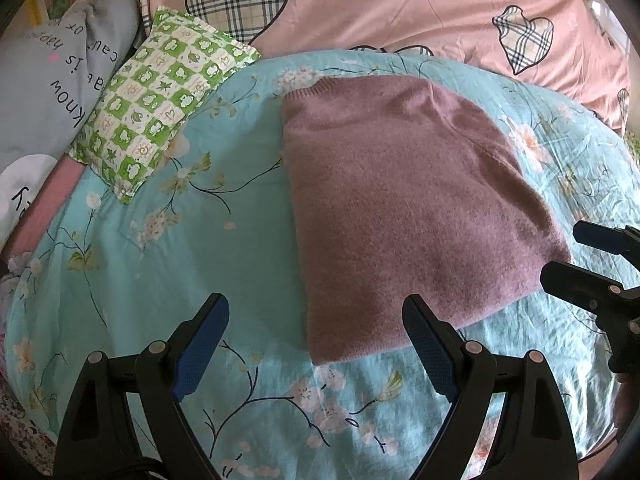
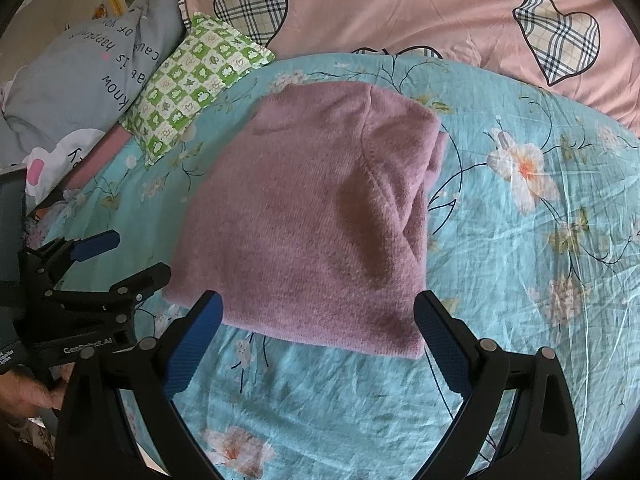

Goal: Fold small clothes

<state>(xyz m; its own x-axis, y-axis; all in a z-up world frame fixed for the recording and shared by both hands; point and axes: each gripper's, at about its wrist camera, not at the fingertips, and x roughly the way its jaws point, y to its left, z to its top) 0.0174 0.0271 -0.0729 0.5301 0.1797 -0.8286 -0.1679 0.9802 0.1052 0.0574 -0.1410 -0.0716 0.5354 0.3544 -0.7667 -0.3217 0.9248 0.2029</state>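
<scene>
A mauve knit sweater point(image 1: 400, 200) point(image 2: 312, 208) lies folded into a rough rectangle on a turquoise floral bedsheet point(image 1: 180, 280) point(image 2: 520, 280). My left gripper point(image 1: 316, 312) is open, its blue-padded fingers spread on either side of the sweater's near left corner, pinching nothing. My right gripper point(image 2: 318, 308) is also open and straddles the sweater's near edge, its pads off the cloth. Each gripper shows in the other's view: the right gripper point(image 1: 568, 256) by the sweater's right corner, the left gripper point(image 2: 136, 256) by its left corner.
A green checked small pillow point(image 1: 160, 100) point(image 2: 196, 76) lies at the far left of the sheet. Behind it is a grey pillow with lettering point(image 1: 52, 80) point(image 2: 80, 76). A pink duvet with plaid hearts point(image 1: 400, 8) point(image 2: 400, 8) runs along the back. A hand point(image 2: 24, 392) holds the left gripper.
</scene>
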